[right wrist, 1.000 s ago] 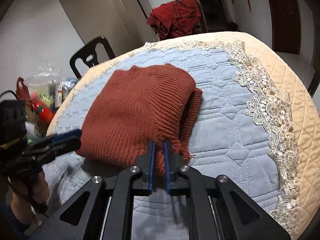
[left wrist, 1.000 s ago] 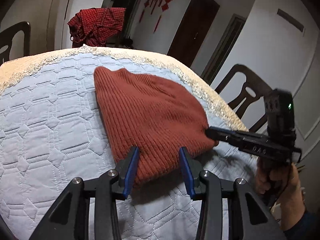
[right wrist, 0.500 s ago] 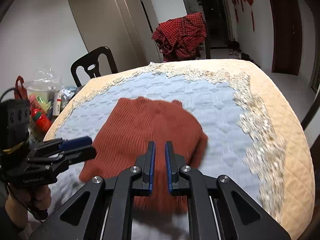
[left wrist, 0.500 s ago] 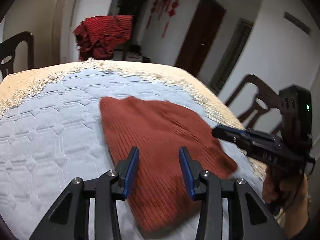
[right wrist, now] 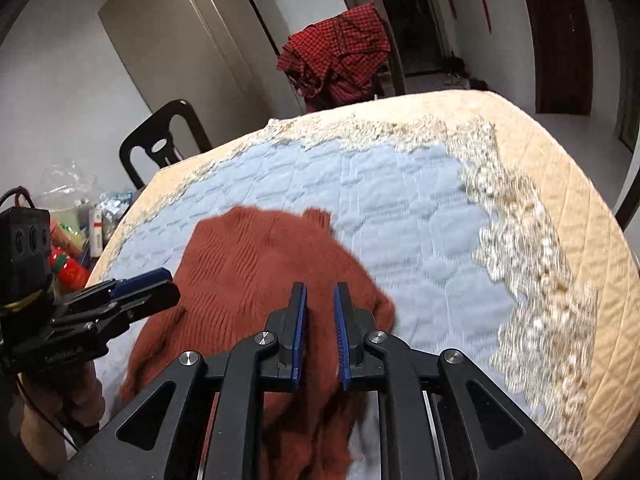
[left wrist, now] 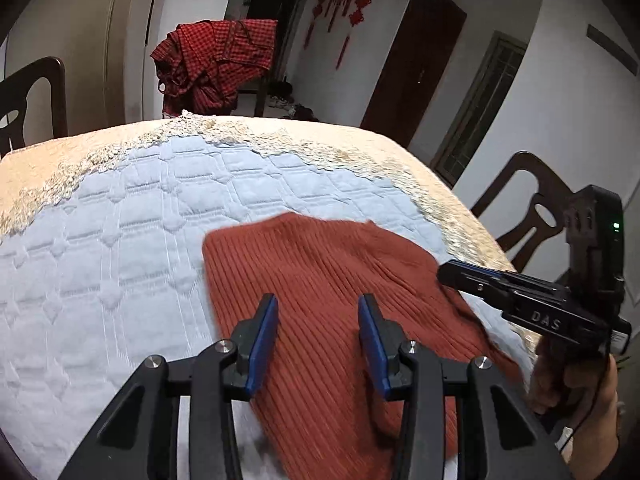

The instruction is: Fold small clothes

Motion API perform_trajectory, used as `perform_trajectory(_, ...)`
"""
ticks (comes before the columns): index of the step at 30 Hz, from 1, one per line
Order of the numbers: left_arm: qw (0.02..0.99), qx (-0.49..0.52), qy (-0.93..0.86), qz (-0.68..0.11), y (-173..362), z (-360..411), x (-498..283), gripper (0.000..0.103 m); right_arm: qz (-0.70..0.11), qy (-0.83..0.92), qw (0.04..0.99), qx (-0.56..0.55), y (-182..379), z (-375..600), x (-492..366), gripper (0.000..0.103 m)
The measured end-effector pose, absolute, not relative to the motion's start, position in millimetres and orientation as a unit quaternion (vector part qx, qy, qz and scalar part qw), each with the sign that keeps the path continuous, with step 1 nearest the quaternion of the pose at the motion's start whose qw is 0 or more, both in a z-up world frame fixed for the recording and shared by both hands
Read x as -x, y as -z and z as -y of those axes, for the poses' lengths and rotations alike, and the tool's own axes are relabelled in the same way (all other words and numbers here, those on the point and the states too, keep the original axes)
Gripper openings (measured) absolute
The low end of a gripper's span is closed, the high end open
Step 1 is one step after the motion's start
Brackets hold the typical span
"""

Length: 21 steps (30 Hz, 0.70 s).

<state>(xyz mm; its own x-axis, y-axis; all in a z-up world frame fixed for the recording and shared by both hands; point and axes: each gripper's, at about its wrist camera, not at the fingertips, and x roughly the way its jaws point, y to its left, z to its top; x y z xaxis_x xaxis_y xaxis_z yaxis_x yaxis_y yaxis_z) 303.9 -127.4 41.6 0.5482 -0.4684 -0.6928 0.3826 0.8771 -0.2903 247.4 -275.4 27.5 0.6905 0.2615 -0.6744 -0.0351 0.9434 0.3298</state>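
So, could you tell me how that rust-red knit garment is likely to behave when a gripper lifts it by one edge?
The rust-red knit garment will probably flop and drape, since it lies limp and creased on the quilted cover. Its ribbed knit suggests that it stretches rather than holds shape. It looks thin and is likely light, so a pinched edge may drag the rest along.

Rust-red ribbed knit [left wrist: 320, 280], pale blue quilted cover [left wrist: 120, 248], red checked cloth [left wrist: 216, 60].

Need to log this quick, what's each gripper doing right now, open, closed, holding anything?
Left gripper: open, holding nothing, above the rust knit garment.
Right gripper: nearly closed with a narrow gap; whether it pinches the garment cannot be told.
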Motion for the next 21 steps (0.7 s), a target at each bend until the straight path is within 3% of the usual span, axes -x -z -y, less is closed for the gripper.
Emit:
perform_trajectory(6, 0.869, 0.041, 0.232, -0.434, -21.6, 136.7, -310.6, 0.044, -0.414, -0.064, 0.898, -0.134, -3.9, 281.3, -267.8, 0.014)
perform_trajectory(21, 0.884, -0.004, 0.252, -0.395, -56.0, 121.6, -211.9, 0.044, -0.371, -0.124, 0.917, -0.074, -50.1, 241.2, -168.4, 0.014)
